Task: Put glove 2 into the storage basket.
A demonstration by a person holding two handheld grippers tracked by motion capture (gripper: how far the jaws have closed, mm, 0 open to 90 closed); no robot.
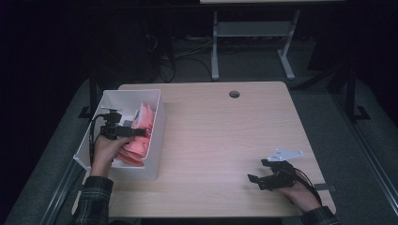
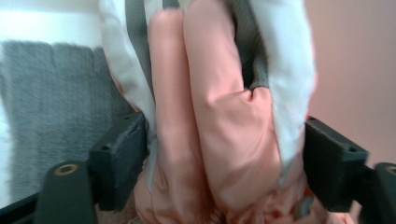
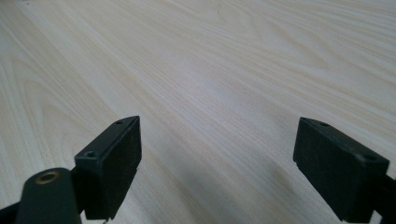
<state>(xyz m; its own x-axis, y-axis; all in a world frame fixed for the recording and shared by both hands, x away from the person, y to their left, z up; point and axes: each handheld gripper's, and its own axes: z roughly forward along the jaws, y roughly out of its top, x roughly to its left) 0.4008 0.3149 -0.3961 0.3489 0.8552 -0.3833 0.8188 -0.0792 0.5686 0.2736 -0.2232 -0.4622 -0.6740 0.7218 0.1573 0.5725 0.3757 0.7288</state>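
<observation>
A white bin (image 1: 157, 140) stands on the left of the wooden table (image 1: 225, 136). A folded pink and pale grey garment (image 1: 141, 140) lies inside it. My left gripper (image 1: 142, 132) reaches into the bin over the garment. In the left gripper view the puffy pink fabric (image 2: 219, 116) bulges between the wide-set jaws of my left gripper (image 2: 224, 154), which is open, and the fabric brushes both pads. My right gripper (image 1: 256, 170) rests low at the table's front right. It stands open over bare wood in the right gripper view (image 3: 217, 158), with nothing between its fingers.
A round cable hole (image 1: 234, 94) sits near the table's far edge. Beyond the table, another desk's metal legs (image 1: 215, 47) and cables stand on the dark floor. A grey fuzzy surface (image 2: 56, 102) shows left of the garment.
</observation>
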